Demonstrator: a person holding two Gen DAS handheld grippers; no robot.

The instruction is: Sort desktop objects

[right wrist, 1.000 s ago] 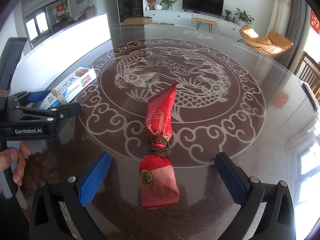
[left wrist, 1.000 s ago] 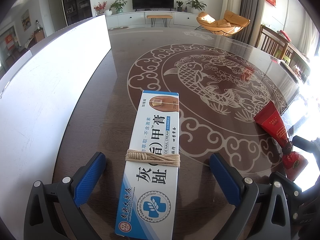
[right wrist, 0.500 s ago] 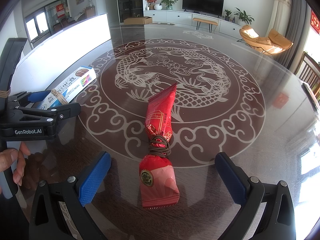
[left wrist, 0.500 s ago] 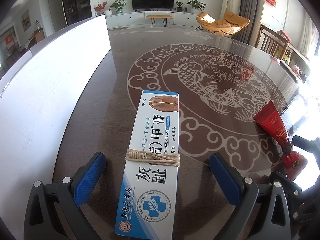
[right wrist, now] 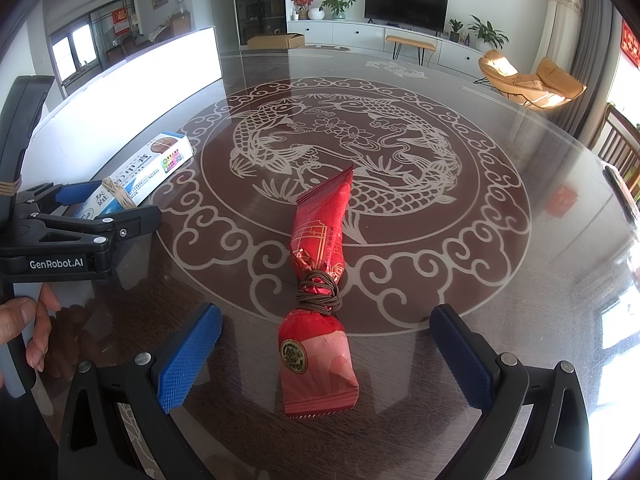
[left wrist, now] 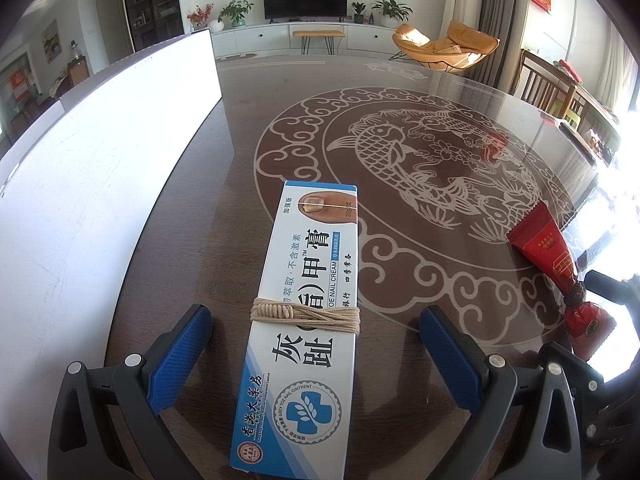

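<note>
A white and blue nail-cream box (left wrist: 306, 312), bound with tan string, lies lengthwise on the dark table between the fingers of my left gripper (left wrist: 314, 340), which is open and clear of its sides. A red snack packet (right wrist: 320, 280), tied at its waist with brown cord, lies between the fingers of my right gripper (right wrist: 326, 344), also open and not touching it. The box (right wrist: 136, 176) and the left gripper (right wrist: 108, 214) show at the left of the right wrist view; the packet (left wrist: 552, 260) shows at the right of the left wrist view.
A long white panel (left wrist: 80, 184) stands along the table's left side. The round glass-topped table (right wrist: 460, 280) carries a fish pattern. A hand (right wrist: 24, 328) holds the left gripper's handle. Wooden chairs (left wrist: 556, 88) stand beyond the far right edge.
</note>
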